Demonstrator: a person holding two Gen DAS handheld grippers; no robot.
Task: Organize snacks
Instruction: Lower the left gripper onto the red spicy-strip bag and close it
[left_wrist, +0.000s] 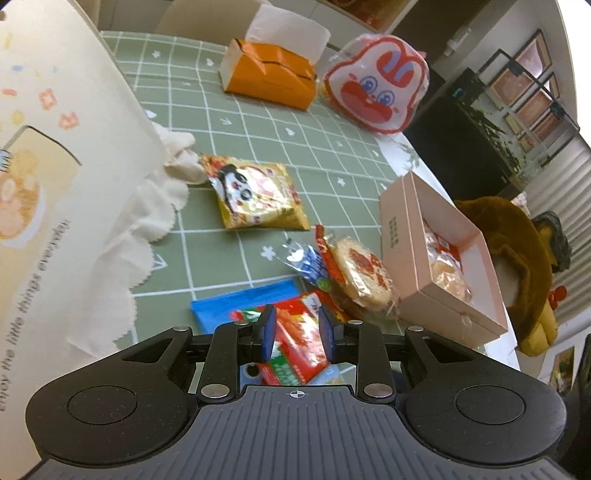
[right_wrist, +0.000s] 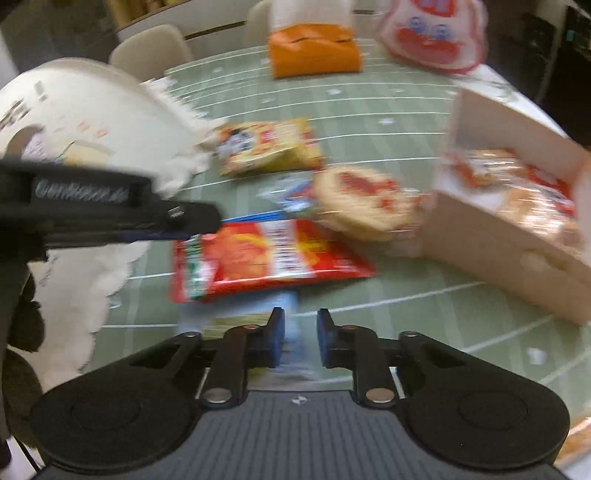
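Under the left gripper (left_wrist: 296, 336), red snack packet (left_wrist: 295, 347) half hidden, right view blurred

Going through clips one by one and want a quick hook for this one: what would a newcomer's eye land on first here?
Probably the red snack packet clamped in the left gripper, low and central over the green grid tablecloth. Next, the big rabbit-face bag at the far edge beside the orange tissue box. On the right, the open pink box already holds wrapped crackers, with another round cracker lying just beside it.
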